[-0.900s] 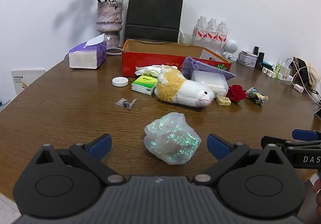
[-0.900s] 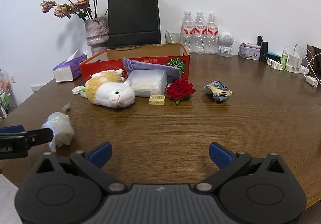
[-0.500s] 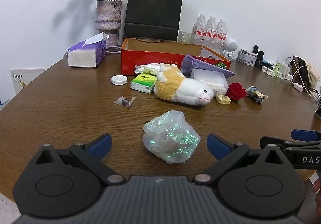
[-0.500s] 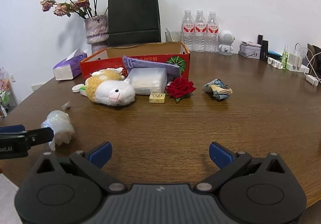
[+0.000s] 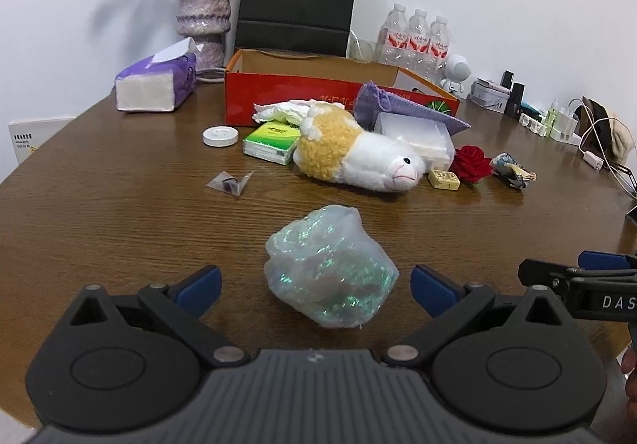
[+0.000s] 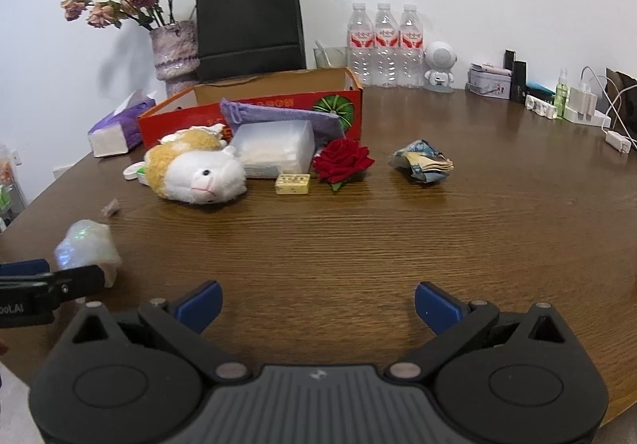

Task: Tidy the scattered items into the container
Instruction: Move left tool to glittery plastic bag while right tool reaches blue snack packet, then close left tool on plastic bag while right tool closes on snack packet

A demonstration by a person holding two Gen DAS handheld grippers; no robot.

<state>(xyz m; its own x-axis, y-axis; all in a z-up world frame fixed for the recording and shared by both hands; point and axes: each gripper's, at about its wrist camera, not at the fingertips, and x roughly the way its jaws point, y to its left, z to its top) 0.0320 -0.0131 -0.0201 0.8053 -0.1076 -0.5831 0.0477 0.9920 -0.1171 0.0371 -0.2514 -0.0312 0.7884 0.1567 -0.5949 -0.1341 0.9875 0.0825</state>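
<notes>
Little of the tidying looks done: the scattered things all lie on the surface [image 5: 99, 213], outside the red box [image 5: 278, 90], which stands well ahead of both tools against the far side. Its inside is mostly hidden, so I cannot tell if anything is in it.

The left tool [image 5: 314, 281] has its jaws spread wide and holds nothing; a crumpled shiny bag [image 5: 330, 269] lies on the surface between its blue tips, touching neither. Farther ahead of it are a small packet [image 5: 231, 183], a white cap [image 5: 220, 135], a green tissue pack [image 5: 272, 143] and a plush toy [image 5: 358, 157].

The right tool [image 6: 316, 308] is likewise wide and empty, over bare wood. Ahead of it sit a yellow block [image 6: 292, 184], a red rose [image 6: 342, 162] and a crumpled wrapper [image 6: 424, 165].
</notes>
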